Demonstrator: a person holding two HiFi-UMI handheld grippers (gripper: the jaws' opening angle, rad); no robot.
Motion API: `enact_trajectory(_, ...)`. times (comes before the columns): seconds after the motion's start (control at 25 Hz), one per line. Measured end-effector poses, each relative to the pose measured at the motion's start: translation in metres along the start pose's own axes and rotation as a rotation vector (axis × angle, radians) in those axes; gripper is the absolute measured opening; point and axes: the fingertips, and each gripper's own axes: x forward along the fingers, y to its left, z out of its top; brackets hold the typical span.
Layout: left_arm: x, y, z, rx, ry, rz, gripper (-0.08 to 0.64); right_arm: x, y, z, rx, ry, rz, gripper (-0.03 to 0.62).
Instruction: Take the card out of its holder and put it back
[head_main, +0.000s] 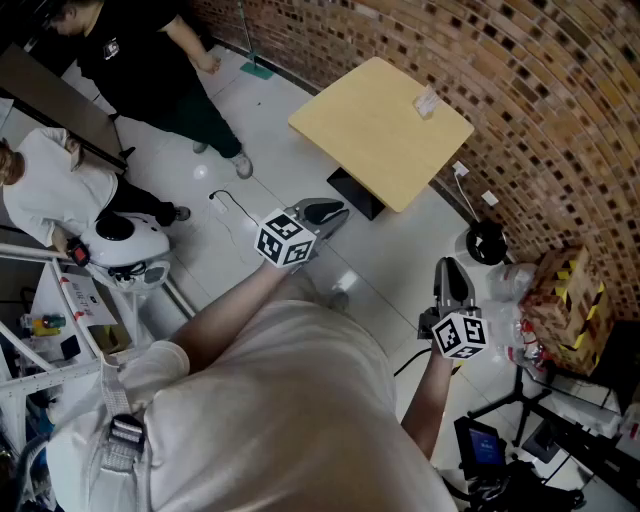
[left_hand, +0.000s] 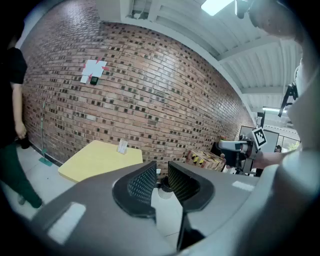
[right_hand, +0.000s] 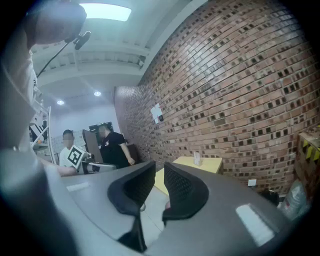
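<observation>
Card holder (head_main: 426, 103), a small clear stand, sits near the edge of the yellow surface (head_main: 370, 150) that faces the brick wall (head_main: 520, 90). At this range it appears to have the card upright in it, though the stand is too small to be sure. Neither tool is near it. The left hand-held gripper (head_main: 325, 212) and the right hand-held gripper (head_main: 452, 280) hang over the tiled floor (head_main: 260, 120), well short of the surface. Each has its jaws a narrow gap apart with nothing between them.

The holder looks light and stands close to an edge. A one-sided tug on the card, with no second gripper bracing the base, could tip the stand or slide it off toward the wall. A hard pinch could crease the card.

Only the head view shows how far both tools are from the surface. The left gripper view catches the holder side-on against the bricks, with the right tool at its margin. The right gripper view alone looks back along the wall to two bystanders (right_hand: 107, 145).
</observation>
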Motion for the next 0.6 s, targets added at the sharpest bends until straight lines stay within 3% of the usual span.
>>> enact_trajectory(0.2, -0.007, 0.003, -0.001, -0.005, -0.007, 0.007, 0.091, 0.000, -0.010, -0.019, 0.014, 0.032, -0.018, 0.058)
enact_trajectory(0.6, -0.004, 0.035, -0.012, -0.055, 0.011, 0.027, 0.091, 0.032, -0.011, -0.018, 0.010, 0.060, -0.009, 0.058)
